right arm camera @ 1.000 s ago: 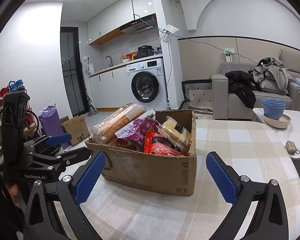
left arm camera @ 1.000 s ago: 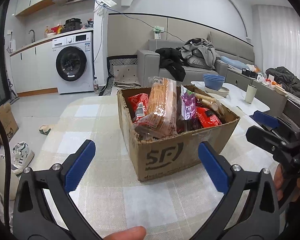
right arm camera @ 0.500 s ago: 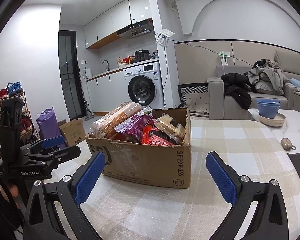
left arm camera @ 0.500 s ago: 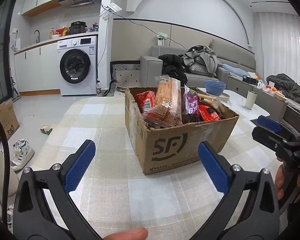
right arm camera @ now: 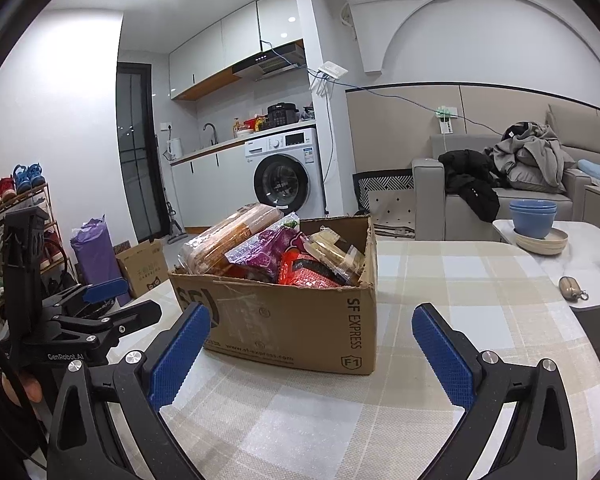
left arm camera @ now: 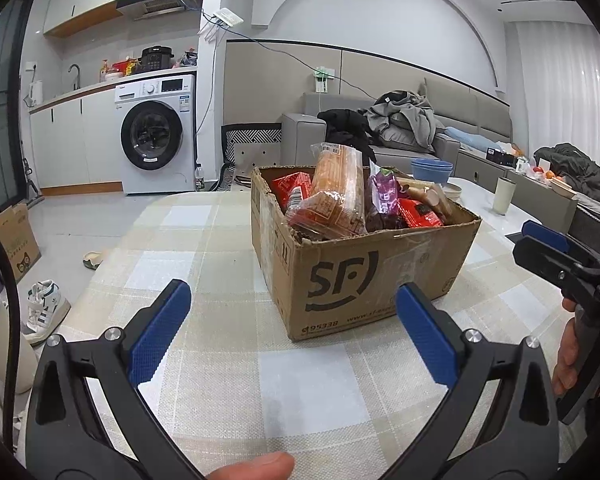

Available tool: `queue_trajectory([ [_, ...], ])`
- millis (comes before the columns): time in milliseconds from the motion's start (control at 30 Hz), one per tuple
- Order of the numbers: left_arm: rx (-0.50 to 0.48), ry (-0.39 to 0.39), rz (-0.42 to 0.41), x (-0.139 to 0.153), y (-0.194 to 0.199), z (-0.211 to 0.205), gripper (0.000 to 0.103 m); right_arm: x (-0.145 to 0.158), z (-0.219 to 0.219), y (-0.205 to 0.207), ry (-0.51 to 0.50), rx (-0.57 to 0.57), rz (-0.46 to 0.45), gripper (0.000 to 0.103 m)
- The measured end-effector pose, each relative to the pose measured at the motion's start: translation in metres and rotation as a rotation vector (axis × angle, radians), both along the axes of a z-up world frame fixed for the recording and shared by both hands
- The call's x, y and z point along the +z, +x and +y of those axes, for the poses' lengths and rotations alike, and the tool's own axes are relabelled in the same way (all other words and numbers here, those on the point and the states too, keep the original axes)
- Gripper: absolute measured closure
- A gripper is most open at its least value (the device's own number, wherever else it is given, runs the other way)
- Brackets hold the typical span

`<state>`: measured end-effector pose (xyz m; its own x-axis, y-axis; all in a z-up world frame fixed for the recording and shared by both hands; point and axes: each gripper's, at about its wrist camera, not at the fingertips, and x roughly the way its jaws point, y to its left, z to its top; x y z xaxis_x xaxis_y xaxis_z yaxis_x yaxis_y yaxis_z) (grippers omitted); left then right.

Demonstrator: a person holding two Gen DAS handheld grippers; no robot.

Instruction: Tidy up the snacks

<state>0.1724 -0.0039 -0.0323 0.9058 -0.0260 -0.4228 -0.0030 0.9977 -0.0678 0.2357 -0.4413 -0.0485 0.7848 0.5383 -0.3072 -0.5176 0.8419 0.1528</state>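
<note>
An open cardboard box [left arm camera: 364,276] [right arm camera: 292,320] stands on the checked tablecloth, filled with several snack packs. A long orange biscuit pack [left arm camera: 336,196] [right arm camera: 228,240] sticks up highest, beside a purple bag [left arm camera: 384,200] [right arm camera: 268,256] and red packs [left arm camera: 418,214] [right arm camera: 304,274]. My left gripper [left arm camera: 292,332] is open and empty, a short way in front of the box. My right gripper [right arm camera: 310,352] is open and empty, near the box's other side. Each gripper shows in the other's view, the right one [left arm camera: 556,252] and the left one [right arm camera: 100,304].
The table [right arm camera: 460,276] runs right to a white marble top with blue bowls [right arm camera: 534,220], a cup [left arm camera: 504,196] and a small pouch [right arm camera: 572,288]. A sofa with clothes, a washing machine [left arm camera: 156,140] and a shoe rack [right arm camera: 16,216] lie beyond the table.
Both cameras have dropped lower and tilted up, so the box sides show more and the contents less. Both grippers stay open and empty.
</note>
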Motion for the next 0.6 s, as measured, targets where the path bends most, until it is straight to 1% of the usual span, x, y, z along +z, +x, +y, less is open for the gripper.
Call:
queue_trajectory([
  [200,0.005,-0.016,0.012,-0.0051,0.0030,0.0010,0.001,0.0009,0.0017,-0.0016,-0.006,-0.005,-0.009,0.000],
  [600,0.002,-0.014,0.017,-0.0084,0.0084,-0.0030,0.001,0.0003,0.0039,-0.0027,-0.017,-0.003,-0.015,0.000],
])
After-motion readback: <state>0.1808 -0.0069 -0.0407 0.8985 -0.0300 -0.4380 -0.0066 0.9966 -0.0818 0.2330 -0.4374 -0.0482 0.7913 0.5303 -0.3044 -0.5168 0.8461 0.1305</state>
